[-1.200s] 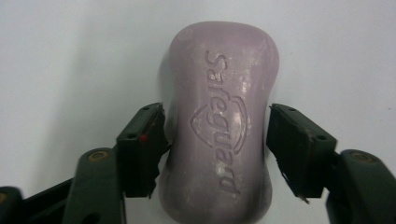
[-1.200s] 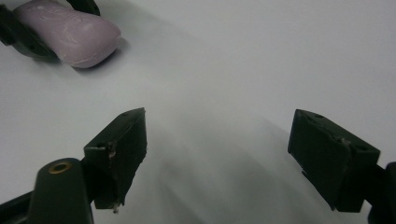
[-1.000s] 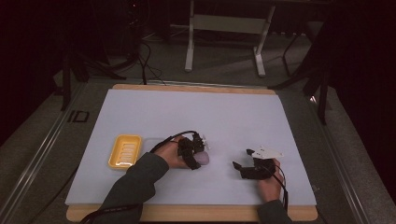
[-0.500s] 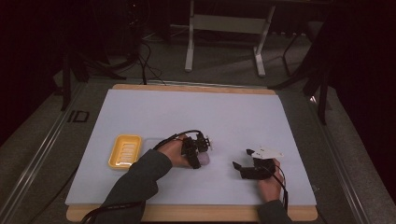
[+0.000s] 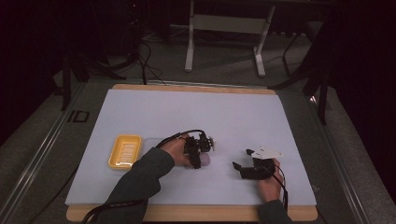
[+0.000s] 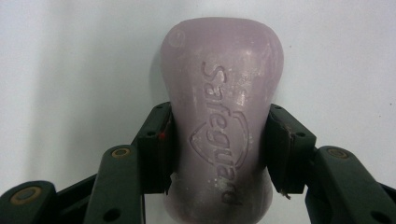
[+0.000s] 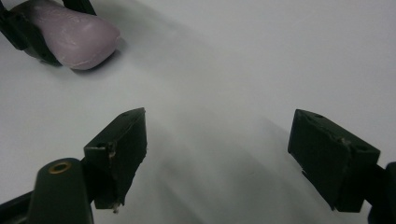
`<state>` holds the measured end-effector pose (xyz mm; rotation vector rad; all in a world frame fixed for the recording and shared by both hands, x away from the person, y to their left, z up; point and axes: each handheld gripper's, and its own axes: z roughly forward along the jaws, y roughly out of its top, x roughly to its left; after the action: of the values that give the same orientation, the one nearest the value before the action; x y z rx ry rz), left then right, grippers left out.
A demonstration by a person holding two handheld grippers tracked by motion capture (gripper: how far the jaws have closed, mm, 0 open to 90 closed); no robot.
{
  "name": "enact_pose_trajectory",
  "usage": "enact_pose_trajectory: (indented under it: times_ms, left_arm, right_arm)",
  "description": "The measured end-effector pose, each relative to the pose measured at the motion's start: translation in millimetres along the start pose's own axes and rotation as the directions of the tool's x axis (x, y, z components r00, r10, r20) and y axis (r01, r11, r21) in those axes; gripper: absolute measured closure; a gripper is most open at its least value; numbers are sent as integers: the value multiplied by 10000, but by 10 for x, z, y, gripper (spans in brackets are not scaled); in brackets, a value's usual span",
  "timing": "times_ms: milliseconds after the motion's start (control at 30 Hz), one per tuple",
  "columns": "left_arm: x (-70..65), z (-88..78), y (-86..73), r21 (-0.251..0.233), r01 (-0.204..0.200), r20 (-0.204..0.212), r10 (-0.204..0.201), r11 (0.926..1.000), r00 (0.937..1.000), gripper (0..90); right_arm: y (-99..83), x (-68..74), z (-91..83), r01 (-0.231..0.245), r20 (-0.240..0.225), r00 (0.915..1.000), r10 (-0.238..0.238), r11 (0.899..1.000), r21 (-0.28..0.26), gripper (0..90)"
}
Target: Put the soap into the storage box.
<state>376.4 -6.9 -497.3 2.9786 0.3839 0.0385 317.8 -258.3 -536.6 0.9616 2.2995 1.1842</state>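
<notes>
Jaws of the left gripper [image 6: 218, 154] have just been closing and now pinch the purple soap bar [image 6: 219, 107] between them at its waist, right gripper [image 7: 219, 154] jaws gaping wide over bare tabletop [image 7: 261, 56].

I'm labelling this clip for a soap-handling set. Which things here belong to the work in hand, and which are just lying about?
In the job:
- soap, pinched at its waist
- left gripper, shut on the soap
- yellow dish, likely its destination

Lying about:
- right gripper, open, idle on the mat
- white mat
- metal stand behind the table
</notes>
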Motion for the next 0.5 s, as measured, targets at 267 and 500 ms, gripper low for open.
enact_pose_trajectory:
  times_ms: [267,500]
  left_arm:
    - [33,-50,-26,-249,385,22,-384,9989,9993,492]
    - [56,-78,-56,-187,541,-79,-543,9984,9985,493]
  right_arm:
    - [0,0,-1,6,7,10000,-6,10000,2,191]
    - [1,-1,-1,36,14,10000,-36,10000,-2,192]
